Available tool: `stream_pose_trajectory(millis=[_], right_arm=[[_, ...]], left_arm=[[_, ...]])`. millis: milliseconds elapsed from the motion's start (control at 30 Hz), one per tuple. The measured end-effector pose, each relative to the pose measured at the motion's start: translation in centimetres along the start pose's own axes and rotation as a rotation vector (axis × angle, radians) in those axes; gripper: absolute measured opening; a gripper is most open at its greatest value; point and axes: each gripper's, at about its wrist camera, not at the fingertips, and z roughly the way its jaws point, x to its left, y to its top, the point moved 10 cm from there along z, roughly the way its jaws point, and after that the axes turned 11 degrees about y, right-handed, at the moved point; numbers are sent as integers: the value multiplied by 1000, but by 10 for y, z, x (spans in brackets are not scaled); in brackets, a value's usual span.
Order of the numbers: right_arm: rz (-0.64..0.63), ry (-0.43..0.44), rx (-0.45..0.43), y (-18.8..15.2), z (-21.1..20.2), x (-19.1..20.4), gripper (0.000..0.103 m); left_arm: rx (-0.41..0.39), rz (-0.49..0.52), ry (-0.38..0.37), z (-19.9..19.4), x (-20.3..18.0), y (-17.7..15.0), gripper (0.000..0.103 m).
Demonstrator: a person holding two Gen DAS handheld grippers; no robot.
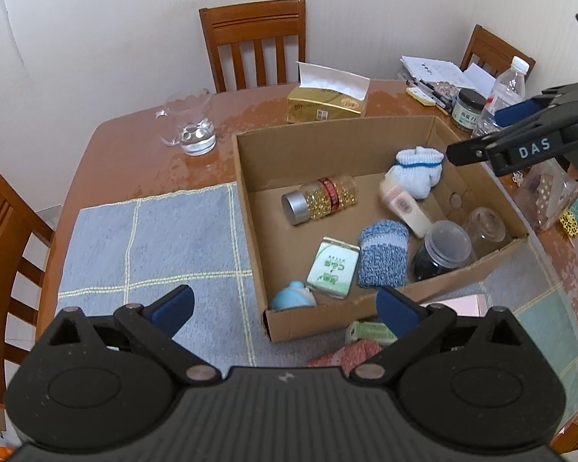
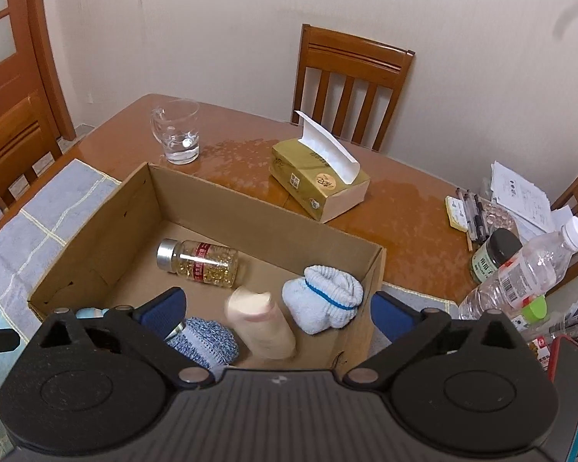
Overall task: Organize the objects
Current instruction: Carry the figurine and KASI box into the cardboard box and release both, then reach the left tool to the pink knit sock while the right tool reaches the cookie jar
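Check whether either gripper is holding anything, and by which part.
Nothing is held. The left gripper and right gripper are open; the blurred cream plastic bottle lies in the cardboard box, ungripped.

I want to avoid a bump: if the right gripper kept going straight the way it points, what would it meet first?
Probably the cream bottle, lying in the box between the open jaws of the right gripper. It is blurred and depth is unclear, so the box floor might come first.

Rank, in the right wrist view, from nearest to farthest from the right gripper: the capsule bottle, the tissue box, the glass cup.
From the right gripper, jaws open:
1. Capsule bottle, lying on its side inside the cardboard box, ahead left.
2. Tissue box, on the table beyond the cardboard box.
3. Glass cup, far left on the table.
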Motion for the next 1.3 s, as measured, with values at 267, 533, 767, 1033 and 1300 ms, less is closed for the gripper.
stream_pose_trajectory(millis=[267,533,767,1033,1300], right_arm=[[-6,12,-5,-15,-14,9,103],[27,38,-19,-47,-33,12,103],[64,63,-8,-87,-38,16,103],[87,102,64,-141,-26,27,103],[77,135,138,-176,2,44,103]], left_arm=[[2,2,17,-2,-5,-12,100],[-16,18,108,2,-14,-27,101],[34,-62,120,11,-19,-52,101],[102,-132,115,19,-22,-82,101],[129,-147,126,18,-23,-94,101]])
